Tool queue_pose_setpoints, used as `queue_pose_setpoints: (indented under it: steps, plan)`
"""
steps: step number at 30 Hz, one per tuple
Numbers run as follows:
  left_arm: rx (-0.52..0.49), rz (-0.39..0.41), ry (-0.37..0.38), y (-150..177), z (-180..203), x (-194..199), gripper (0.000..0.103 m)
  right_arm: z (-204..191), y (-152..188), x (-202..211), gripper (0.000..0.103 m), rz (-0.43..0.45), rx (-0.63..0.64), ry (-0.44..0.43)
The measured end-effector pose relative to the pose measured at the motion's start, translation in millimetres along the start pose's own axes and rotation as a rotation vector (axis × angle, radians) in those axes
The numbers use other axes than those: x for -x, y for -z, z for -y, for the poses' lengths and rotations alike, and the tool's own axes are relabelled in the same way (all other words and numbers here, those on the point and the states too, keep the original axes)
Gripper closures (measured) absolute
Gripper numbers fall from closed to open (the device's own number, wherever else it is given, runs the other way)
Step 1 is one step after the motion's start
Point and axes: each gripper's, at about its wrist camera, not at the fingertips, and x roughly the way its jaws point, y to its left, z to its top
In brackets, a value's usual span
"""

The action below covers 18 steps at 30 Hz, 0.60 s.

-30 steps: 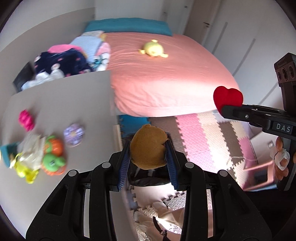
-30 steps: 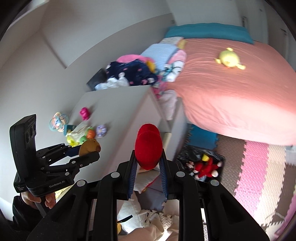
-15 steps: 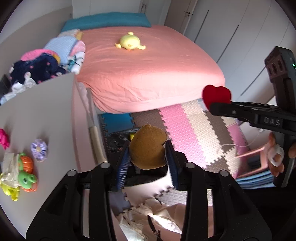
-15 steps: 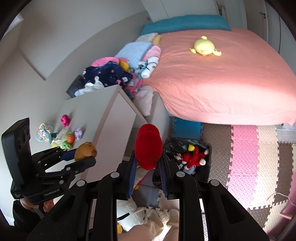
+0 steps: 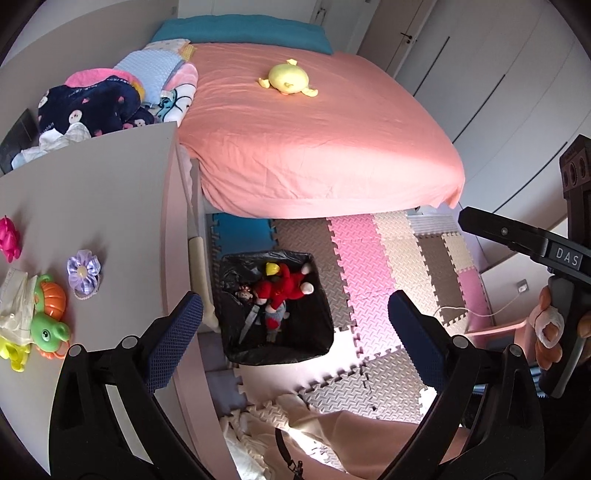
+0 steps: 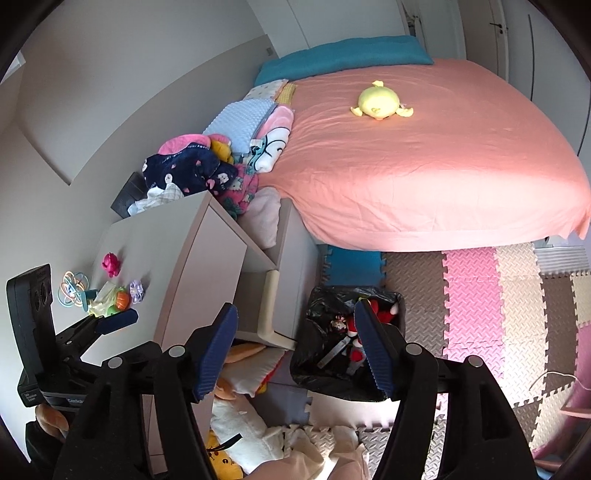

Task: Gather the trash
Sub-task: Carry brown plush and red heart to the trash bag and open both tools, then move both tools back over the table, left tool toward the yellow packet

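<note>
Now both sets of jaws had just opened, nothing between them. I saw left gripper (image 5: 295, 314) spread wide, bin (image 5: 321, 343) dead centre beneath; right gripper (image 6: 297, 343) had bin (image 6: 306, 365) at three o'clock. Remaining toys (image 5: 44, 317) on dresser (image 5: 110, 192), nine o'clock, left hand nearer.

A salmon-pink sheet (image 5: 314, 136) covers the bed, with a teal pillow (image 5: 240, 31) at its head and a pale yellow plush toy (image 5: 288, 78) on top. The floor mat (image 5: 369, 266) is a patchwork of pink, cream, brown and blue foam tiles. A black-lined bin (image 5: 314, 339) holds a red doll (image 5: 284, 286) with a yellow cap. On the pale grey dresser top (image 5: 92, 192) lie a lilac fabric flower (image 5: 84, 271), a hot-pink toy (image 5: 8, 240), and a green and orange turtle (image 5: 50, 314) near its left edge.
</note>
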Motion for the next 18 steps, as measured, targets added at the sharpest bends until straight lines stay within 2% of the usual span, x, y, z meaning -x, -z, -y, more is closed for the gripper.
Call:
queue_pose_setpoints:
  steps: [10, 18]
  plan:
    - [-0.013, 0.011, -0.021, 11.8, -2.2, 6.2, 0.006, -14.6, 0.8, -4.3, 0.036, -0.016, 0.036, -0.030]
    - [0.053, 0.005, -0.026, 28.3, -20.8, 13.7, 0.006, -40.7, 4.9, -20.1, 0.036, -0.056, 0.102, -0.073]
